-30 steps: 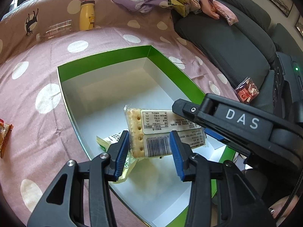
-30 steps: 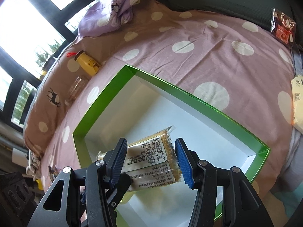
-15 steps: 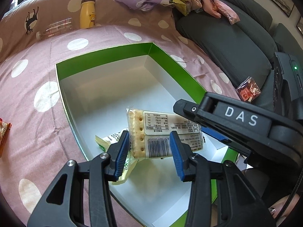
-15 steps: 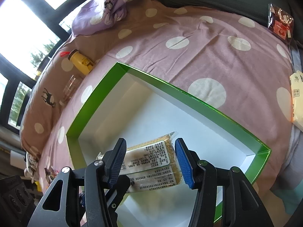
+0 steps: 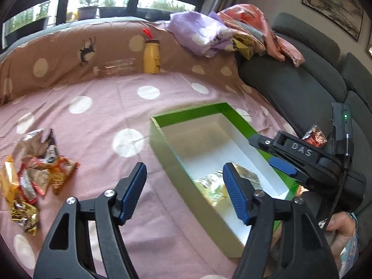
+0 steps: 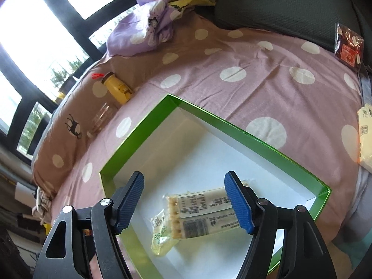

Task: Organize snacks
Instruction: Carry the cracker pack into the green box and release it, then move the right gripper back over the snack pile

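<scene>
Both tongs are opening with nothing between their blue pads: the right tongs (image 6: 183, 200) hang over the green box (image 6: 137, 137), above the cracker packet (image 6: 200, 211) lying on its white floor beside a small pale-green packet (image 6: 160, 232), while the left tongs (image 5: 184, 190) hang over the box's near wall and the polka-dot sheet (image 5: 93, 121). A heap of loose snack wrappers (image 5: 34, 169) lies on the sheet well to the left of the box. A yellow bottle (image 5: 151, 57) stands far back, and a red packet (image 6: 348, 44) rests on the grey sofa (image 5: 297, 88).
</scene>
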The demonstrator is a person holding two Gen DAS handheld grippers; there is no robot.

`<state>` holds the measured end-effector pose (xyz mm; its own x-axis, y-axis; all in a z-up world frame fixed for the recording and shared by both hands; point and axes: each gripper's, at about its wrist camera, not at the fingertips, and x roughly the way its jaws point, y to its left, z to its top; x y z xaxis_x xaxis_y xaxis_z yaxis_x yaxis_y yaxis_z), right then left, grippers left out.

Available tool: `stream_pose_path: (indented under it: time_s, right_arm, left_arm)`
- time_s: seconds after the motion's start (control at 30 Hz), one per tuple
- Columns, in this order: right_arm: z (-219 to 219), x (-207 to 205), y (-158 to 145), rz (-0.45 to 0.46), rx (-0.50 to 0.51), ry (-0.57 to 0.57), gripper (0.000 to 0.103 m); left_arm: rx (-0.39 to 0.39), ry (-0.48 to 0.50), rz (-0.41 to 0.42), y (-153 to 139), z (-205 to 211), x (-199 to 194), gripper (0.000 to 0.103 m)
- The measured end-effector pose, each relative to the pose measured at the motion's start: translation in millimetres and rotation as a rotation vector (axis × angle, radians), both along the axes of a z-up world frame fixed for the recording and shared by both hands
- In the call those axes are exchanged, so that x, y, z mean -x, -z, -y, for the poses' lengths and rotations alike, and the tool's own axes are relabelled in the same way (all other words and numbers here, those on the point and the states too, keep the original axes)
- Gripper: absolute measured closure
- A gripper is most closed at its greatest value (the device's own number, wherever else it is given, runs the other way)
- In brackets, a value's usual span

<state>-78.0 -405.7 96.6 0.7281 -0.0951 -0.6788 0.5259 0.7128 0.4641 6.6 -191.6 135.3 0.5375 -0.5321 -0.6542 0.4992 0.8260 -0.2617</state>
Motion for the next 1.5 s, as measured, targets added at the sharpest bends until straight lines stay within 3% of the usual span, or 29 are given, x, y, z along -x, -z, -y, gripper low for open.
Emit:
stream_pose_path:
  time_s: [0.2,0.27,0.37,0.43,0.53,0.9,1.37,1.5]
  right_arm:
    - [-31.0,-10.8,-12.0,0.003,0.062,-0.062,0.022]
    - [-44.3,-14.5,-16.2,0.007,0.086,-0.094,0.022]
    - [-69.4,-21.2,-22.0,0.033,0.105,-0.170,0.022]
    - [-87.9,-27.6,-23.0,0.060,0.097,-0.240,0.016]
    - [-117.7,-38.1,-20.4,0.065,0.089,-0.356,0.015]
    - [-212.4,-67.1,4.7,0.008,0.148,-0.560,0.015]
    - [-278.1,-78.8,23.7,-0.018,0.113,-0.708,0.015]
    - [-292.3,-81.2,27.0,-0.029,0.096,-0.754,0.015]
  left_arm:
    - [-0.038,-0.253,-0.034,-2.7,-91.8,-5.6,0.025]
    - [-0.033,-0.301,-0.024,-6.7,-116.9,0.6,0.015]
    - [-0.032,-0.346,-0.012,-5.1,-152.3,10.2,0.009]
    - [-0.011,-0.375,-0.023,3.2,-175.9,10.6,0.008]
    - [-0.014,-0.461,-0.090,15.8,-202.4,2.4,0.009]
    - [0.031,-0.517,-0.240,46.1,-239.8,-7.4,0.008]
    - [-0.012,-0.572,-0.361,68.7,-268.4,-13.0,0.009]
    - [-0.016,-0.568,-0.361,70.2,-272.9,-13.6,0.009]
